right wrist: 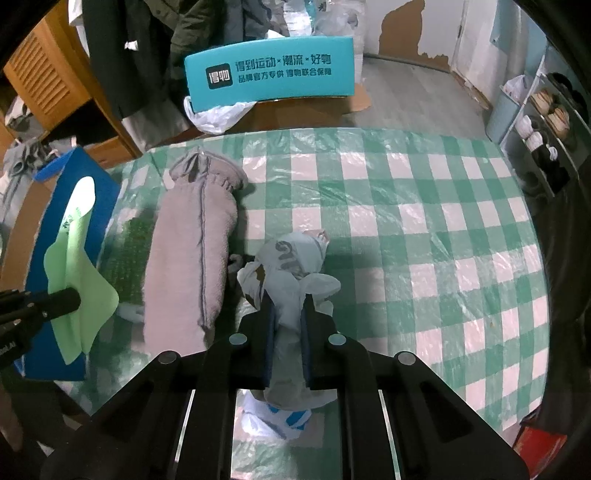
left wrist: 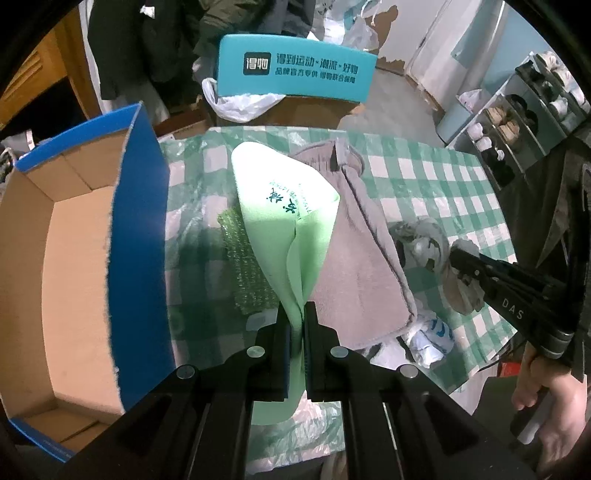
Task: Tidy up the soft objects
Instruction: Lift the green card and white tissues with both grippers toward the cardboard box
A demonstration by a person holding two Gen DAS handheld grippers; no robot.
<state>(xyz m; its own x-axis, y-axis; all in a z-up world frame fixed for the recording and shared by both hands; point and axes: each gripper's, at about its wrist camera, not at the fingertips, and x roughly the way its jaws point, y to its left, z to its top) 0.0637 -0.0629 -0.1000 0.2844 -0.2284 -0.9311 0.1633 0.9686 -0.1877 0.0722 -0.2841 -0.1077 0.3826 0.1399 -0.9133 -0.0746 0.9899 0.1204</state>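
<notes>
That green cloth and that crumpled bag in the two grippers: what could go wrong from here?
The left gripper pinches the green cloth only by one edge, so it may slip out short of the open cardboard box. The crumpled plastic bag in the right gripper hangs loose and might catch the grey towel.

Grey plank floor (right wrist: pixel 406 85); peeling white wall (right wrist: pixel 417 26); wooden louvred cabinet (right wrist: pixel 44 74) at left; shoe rack (right wrist: pixel 546 129) at right; dark coats (right wrist: pixel 147 44) hanging behind.
</notes>
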